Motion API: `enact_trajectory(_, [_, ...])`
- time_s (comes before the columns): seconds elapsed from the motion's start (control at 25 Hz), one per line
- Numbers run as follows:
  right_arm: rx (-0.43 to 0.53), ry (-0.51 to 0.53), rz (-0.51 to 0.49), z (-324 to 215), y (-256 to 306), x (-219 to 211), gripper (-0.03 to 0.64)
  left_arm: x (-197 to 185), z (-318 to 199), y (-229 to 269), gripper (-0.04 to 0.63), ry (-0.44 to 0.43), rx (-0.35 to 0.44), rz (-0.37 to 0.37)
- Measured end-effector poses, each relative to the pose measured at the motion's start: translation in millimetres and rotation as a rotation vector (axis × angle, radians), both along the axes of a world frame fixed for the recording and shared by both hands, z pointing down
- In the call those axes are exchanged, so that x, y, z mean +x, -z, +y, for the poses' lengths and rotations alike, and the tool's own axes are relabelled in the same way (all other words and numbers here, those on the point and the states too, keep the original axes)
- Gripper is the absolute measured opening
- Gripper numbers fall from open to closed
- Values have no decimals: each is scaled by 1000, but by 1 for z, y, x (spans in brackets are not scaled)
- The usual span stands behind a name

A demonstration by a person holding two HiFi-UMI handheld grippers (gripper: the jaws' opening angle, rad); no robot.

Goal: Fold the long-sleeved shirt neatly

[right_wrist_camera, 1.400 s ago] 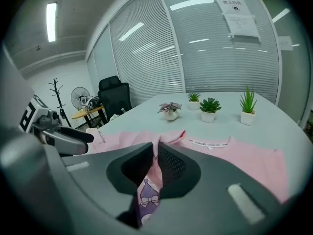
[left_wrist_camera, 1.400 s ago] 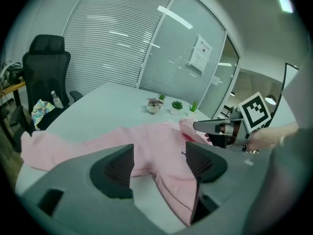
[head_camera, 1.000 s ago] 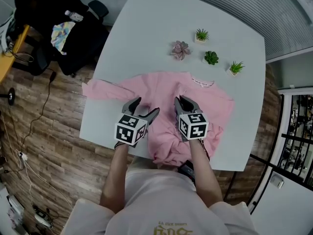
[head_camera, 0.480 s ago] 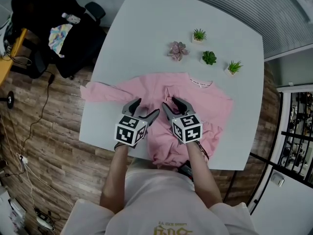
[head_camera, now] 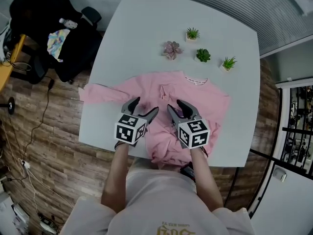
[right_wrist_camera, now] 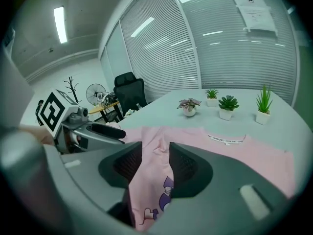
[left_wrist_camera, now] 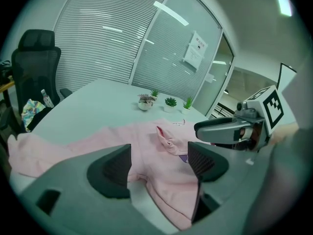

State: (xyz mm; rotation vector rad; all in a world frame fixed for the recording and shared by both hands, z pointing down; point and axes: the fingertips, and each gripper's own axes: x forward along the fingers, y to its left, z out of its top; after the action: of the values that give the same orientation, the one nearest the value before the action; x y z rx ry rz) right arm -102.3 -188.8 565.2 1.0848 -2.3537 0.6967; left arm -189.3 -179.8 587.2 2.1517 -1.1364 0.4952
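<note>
Evidently, the spread sleeve lies off the left jaws' outer side

Head view: the pink long-sleeved shirt [head_camera: 195, 99] lies on the white table [head_camera: 146, 33], collar away from the person, under and just ahead of both grippers. One sleeve [head_camera: 100, 93] runs straight out sideways, beyond the outer side of the left gripper [head_camera: 145, 105]. The right gripper [head_camera: 176, 105] hovers over the shirt's middle, farther from that sleeve.

Left gripper view: the jaws stand apart and empty, with the shirt body below the gap and the sleeve trailing off to their left.

Right gripper view: these jaws have just been opening and are parted with nothing pinched. A rumpled peak of fabric [right_wrist_camera: 159, 142] sits just ahead of them. The left hand looks better placed for the sleeve.
</note>
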Motion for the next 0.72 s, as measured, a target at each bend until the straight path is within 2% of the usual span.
enact_trajectory(0.24, [21,-26,-51,14,18,21,186,7,3,15,359,21,37,-28])
enact_trajectory(0.72, [57,25,-118,55,56,59,186,17,47,56,359,137,89,-125])
